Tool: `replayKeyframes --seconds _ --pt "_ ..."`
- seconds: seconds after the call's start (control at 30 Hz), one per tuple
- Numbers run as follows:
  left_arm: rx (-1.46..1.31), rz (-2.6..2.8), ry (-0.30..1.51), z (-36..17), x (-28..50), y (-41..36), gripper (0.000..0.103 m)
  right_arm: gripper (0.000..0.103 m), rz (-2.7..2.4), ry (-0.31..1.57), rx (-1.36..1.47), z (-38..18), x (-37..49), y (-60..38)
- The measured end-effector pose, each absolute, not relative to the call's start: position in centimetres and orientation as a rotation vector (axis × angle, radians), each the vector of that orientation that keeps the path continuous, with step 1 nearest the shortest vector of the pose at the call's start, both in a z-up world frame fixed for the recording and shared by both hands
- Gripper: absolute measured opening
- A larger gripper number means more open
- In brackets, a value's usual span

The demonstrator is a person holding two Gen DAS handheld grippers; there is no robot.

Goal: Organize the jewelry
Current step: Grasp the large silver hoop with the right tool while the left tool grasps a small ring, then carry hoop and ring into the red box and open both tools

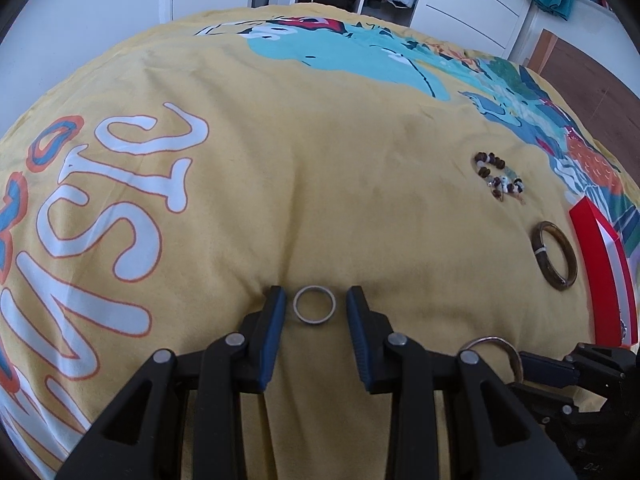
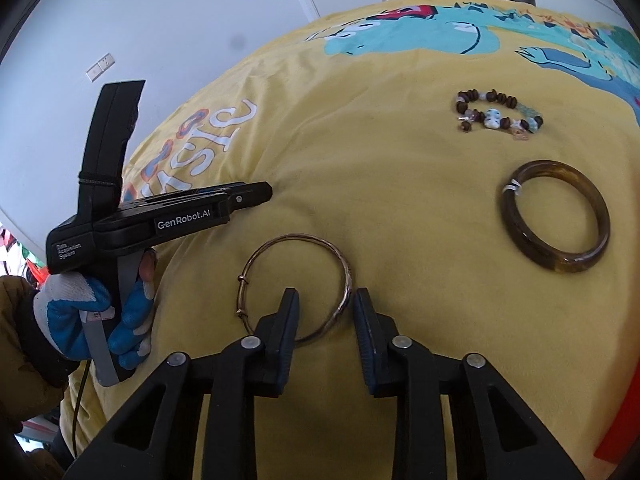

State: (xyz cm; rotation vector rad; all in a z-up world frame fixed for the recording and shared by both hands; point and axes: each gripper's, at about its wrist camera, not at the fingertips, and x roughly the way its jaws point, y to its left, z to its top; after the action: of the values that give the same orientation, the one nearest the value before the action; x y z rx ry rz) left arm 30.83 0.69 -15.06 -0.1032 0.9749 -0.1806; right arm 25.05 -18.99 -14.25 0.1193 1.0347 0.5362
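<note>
A small silver ring (image 1: pixel 314 322) lies flat on the yellow bedcover (image 1: pixel 320 160), right between the fingers of my left gripper (image 1: pixel 316 300). That gripper is open, with a gap on each side of the ring. A thin metal bangle (image 2: pixel 296 236) lies under my right gripper (image 2: pixel 326 300), whose fingers straddle the bangle's right rim without pressing on it, so it is open. Further off lie a brown bangle (image 2: pixel 556 216) and a beaded bracelet (image 2: pixel 496 114). The left gripper (image 2: pixel 266 192) shows from the side, held by a gloved hand (image 2: pixel 80 312).
A red box (image 1: pixel 600 272) stands at the right edge of the bed, beside the brown bangle (image 1: pixel 554 254) and beaded bracelet (image 1: pixel 500 178). White wardrobes and an open closet stand behind the bed. The wooden floor shows at far right.
</note>
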Motion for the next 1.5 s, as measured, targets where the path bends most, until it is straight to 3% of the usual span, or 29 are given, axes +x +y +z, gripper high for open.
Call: replayKeyframes --seconds 0.3,0.43,0.53,0.57,0.6,1.5 --pt "-0.083 -0.182 0.974 -15.3 31.3 0.2 0.028 0.025 0.517 1.068 0.041 -15.5 27.4 -16.6" --pt "-0.061 -0.185 0.976 -14.9 31.2 -0.1 0.017 0.013 0.473 1.071 -0.017 -15.2 27.6 -15.6" --pt "-0.053 -0.187 0.975 -14.4 30.9 -0.2 0.016 0.006 0.446 1.067 -0.005 -14.7 27.4 -15.8" --pt "-0.054 -0.188 0.975 -14.2 30.8 -0.3 0.007 0.006 0.440 1.061 0.002 -14.4 27.2 -16.0" --pt "-0.057 -0.195 0.978 -14.1 30.7 -0.3 0.004 0.006 0.432 1.052 0.001 -14.2 26.9 -16.1" --pt "-0.031 -0.302 0.843 -3.9 24.1 -4.6 0.003 0.005 0.262 0.876 0.029 -3.5 17.8 -24.3"
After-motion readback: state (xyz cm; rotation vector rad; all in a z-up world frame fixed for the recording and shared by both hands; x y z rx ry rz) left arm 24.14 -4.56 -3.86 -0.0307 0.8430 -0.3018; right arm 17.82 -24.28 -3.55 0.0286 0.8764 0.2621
